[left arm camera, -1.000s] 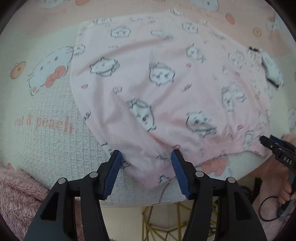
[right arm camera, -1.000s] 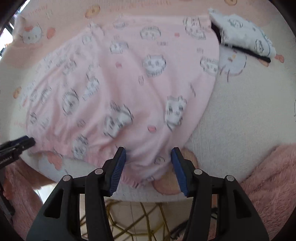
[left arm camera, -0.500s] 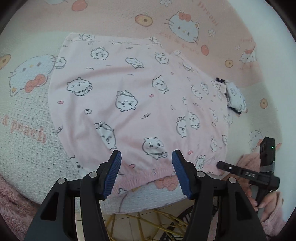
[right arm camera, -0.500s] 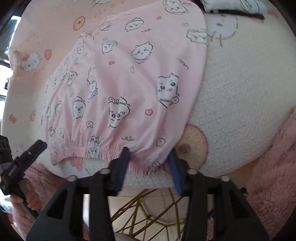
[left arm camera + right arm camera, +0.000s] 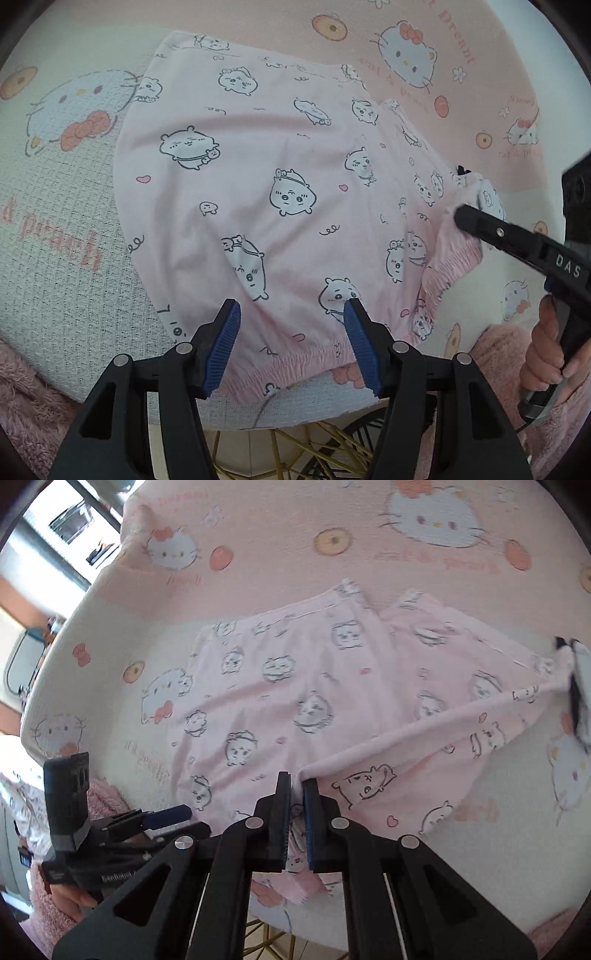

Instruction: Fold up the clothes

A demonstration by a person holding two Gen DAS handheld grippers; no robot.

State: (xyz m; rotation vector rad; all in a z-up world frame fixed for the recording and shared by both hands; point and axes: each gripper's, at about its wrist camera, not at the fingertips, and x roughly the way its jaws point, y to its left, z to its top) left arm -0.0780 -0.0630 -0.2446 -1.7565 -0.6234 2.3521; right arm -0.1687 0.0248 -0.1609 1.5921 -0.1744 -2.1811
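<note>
The pink shorts (image 5: 280, 206), printed with small cartoon animals, lay spread on a cat-and-peach patterned blanket (image 5: 66, 266) that covered the table, the gathered elastic waistband (image 5: 291, 363) at the near edge. At the left, the left gripper (image 5: 291, 347) hung over that waistband with its blue-padded jaws wide apart, one on each side of the band and gripping nothing; whether the pads touched the cloth could not be told. Further right, the waistband's right corner was raised off the blanket and turned inward over the rest of the garment. The right gripper (image 5: 297, 805) was clamped tight on that corner, a fold of pink fabric pinched between its pads, and the lifted cloth stretched from there toward the far right. A hand (image 5: 546, 350) in a fluffy pink sleeve (image 5: 491, 354) gripped the right tool's handle. At the far right edge, a white folded garment with dark trim (image 5: 581, 698) lay on the blanket, touching the shorts' far corner.
</note>
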